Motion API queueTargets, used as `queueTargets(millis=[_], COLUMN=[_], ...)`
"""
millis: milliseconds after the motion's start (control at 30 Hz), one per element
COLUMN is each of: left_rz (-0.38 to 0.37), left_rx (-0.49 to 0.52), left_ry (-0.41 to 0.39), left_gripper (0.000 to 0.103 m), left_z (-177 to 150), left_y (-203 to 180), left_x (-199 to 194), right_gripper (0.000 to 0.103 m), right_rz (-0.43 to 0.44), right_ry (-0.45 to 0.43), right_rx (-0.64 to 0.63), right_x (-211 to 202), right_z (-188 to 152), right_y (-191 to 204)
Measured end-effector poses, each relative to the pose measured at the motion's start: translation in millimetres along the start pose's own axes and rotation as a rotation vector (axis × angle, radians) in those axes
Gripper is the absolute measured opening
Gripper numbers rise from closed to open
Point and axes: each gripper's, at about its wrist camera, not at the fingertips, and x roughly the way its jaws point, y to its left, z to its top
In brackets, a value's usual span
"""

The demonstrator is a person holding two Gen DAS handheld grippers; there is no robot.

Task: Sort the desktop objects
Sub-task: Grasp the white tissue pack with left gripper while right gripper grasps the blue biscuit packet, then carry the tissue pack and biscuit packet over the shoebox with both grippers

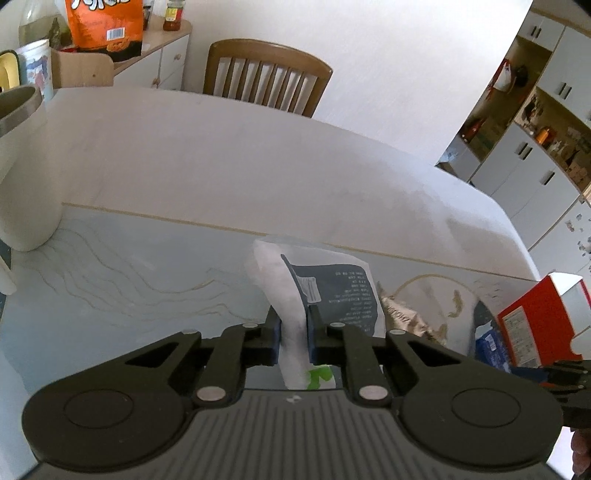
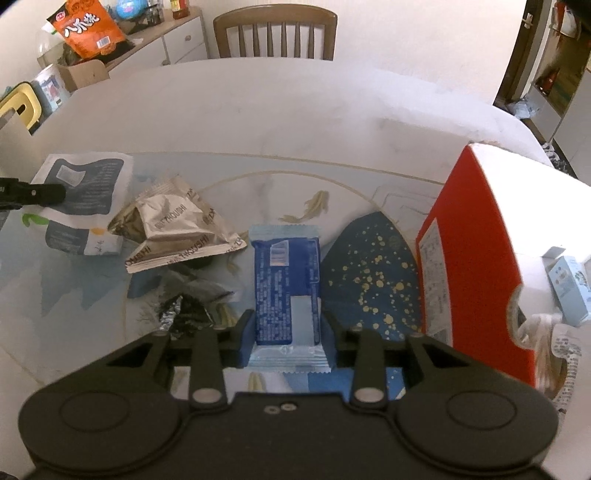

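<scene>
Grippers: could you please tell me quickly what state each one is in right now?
Left gripper: closed on the white packet.
Right gripper: closed on the blue packet.

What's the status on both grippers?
Left hand-held gripper clamps white wrapper. Right hand-held gripper clamps blue packet. Red box close right.

Two grippers show, each with two fingers. Between the left gripper's [image 1: 294, 328] fingers sits one white packet with a dark printed panel [image 1: 332, 291]; between the right gripper's [image 2: 288, 328] fingers sits one blue snack packet [image 2: 284, 273]. Left of the right fingers lie one silver wrapper [image 2: 177, 229] and one crumpled dark foil scrap [image 2: 184, 314]. Right of them stands one red box [image 2: 472, 258]. Beyond the fingers are one wooden chair [image 2: 275, 31] and one orange snack bag [image 2: 90, 29]. Far left of the left fingers stands one white cylindrical container [image 1: 26, 177].
</scene>
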Motion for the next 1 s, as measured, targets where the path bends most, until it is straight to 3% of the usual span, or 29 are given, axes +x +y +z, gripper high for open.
queueTargets(millis=[733,1000], left_rz=[-0.079,-0.125], left_rx=[0.02,0.036], left_ry=[-0.117,-0.124], left_gripper=[0.012,0.012], left_z=[9,7], left_y=[-29,-52], left_x=[-51,-62], right_gripper=[0.036,0.036], right_rz=[0.002,0.009], right_ry=[-0.073,-0.098], right_rx=[0.014,0.022], right_x=[-79,-97], right_z=[-13,-18], right_y=[-5,-12])
